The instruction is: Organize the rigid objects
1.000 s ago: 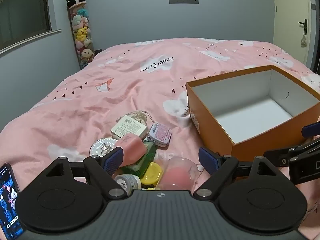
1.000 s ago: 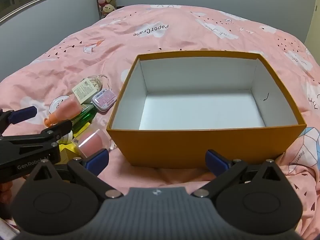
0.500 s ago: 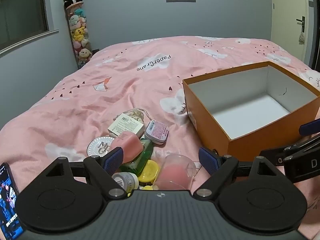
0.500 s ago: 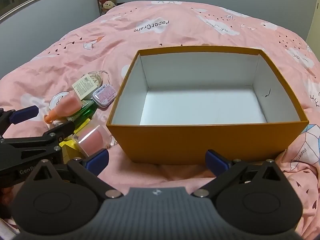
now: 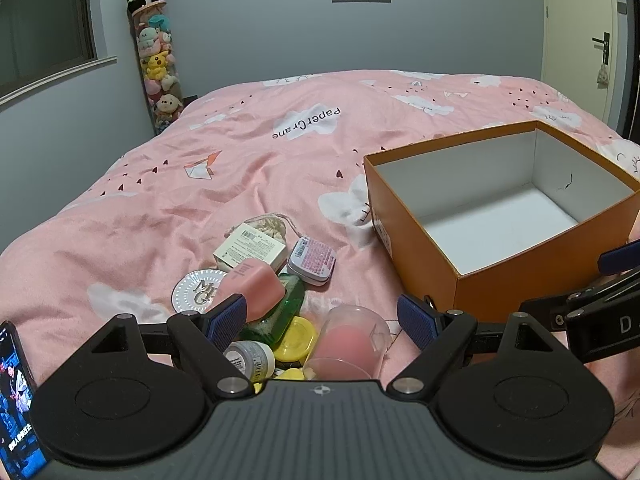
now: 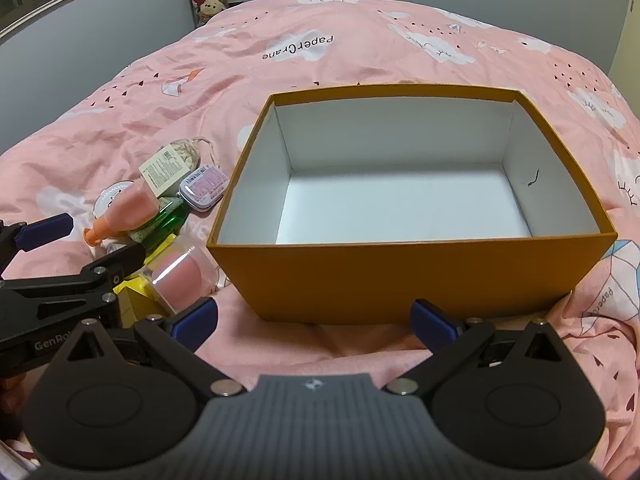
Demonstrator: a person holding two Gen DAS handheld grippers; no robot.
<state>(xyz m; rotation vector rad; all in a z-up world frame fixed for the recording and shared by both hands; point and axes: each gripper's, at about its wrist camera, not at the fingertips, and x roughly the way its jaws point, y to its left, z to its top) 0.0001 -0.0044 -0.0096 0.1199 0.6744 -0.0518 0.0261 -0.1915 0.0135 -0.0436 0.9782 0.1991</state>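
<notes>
An empty orange box with a white inside sits on the pink bed; in the right wrist view it fills the middle. Left of it lies a pile of small items: a pink bottle, a green bottle, a clear cup, a yellow lid, a pink-labelled tin, a white carton and a round silver tin. My left gripper is open just above the pile. My right gripper is open before the box's near wall.
A phone with a lit screen shows at the left edge. A small grey jar lies under my left finger. A tall tube of plush toys stands at the far wall. A door is at the far right.
Both views have pulled back and up slightly, so the pile and the box sit a little lower and farther. Both grippers stay open; nothing on the bed has moved.
</notes>
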